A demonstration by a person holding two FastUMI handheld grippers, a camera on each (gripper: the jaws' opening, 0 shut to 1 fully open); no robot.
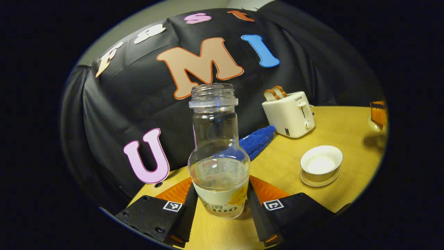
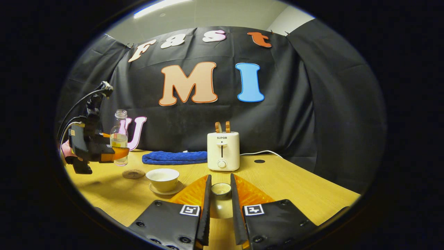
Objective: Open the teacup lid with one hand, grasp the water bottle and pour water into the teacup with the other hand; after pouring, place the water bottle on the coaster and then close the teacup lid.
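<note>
Left gripper view: our left gripper [image 1: 220,205] clamps the uncapped water bottle [image 1: 218,156] upright. Our right gripper [image 2: 220,205] pinches the lid [image 2: 221,189]; the teacup [image 2: 162,178] sits open on the table [image 2: 295,187].

a cream toaster [image 2: 223,151] stands upright at the middle of the right gripper view, at the far edge of the wooden surface [image 2: 295,184], two brown slices [image 2: 222,126] sticking up from its slots. a white cord [image 2: 258,152] runs off to its right. just left of it lies a folded blue towel [image 2: 175,157], against the wall. a dark round hole [image 2: 259,161] marks the surface right of the toaster. in the left gripper view the toaster [image 1: 289,114] sits right of centre, the towel [image 1: 256,141] to its left.
</note>
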